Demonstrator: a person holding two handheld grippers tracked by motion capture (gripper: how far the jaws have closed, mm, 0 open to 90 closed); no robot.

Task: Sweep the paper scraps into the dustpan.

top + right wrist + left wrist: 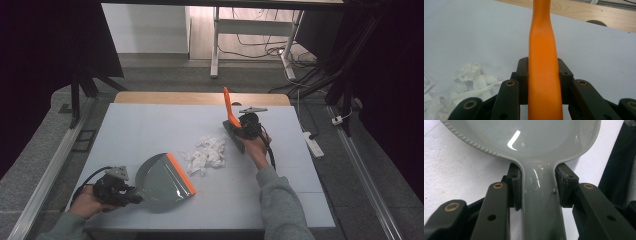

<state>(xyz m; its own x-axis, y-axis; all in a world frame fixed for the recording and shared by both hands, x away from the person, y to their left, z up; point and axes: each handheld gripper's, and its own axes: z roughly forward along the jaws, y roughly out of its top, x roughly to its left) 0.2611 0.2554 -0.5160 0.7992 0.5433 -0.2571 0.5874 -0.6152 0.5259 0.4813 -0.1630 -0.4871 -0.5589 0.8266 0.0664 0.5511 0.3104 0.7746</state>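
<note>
My left gripper point(131, 194) sits at the near left of the table point(150, 125). Its jaws are closed on the handle point(541, 202) of the grey dustpan point(162, 177); in the left gripper view both pads point(564, 185) press against the handle's sides just below where it widens into the pan. The dustpan lies flat on the table, its orange lip point(181, 173) facing the far right, toward the paper scraps point(206, 155).

My right gripper point(239, 126) is at the far right of the table, beyond the scraps. Its jaws are closed on the orange handle point(543, 75) of the brush point(234, 136); in the right gripper view the handle runs up between both pads point(522, 75) with contact on each side. In the high view the handle point(227, 104) rises steeply and leans toward the far edge. The dark brush head rests on or just above the table beside my right hand point(255, 145); I cannot tell which.

The white scraps lie in a loose pile at mid-table, between the dustpan lip and the brush, close to the lip and apart from the brush head.
</note>
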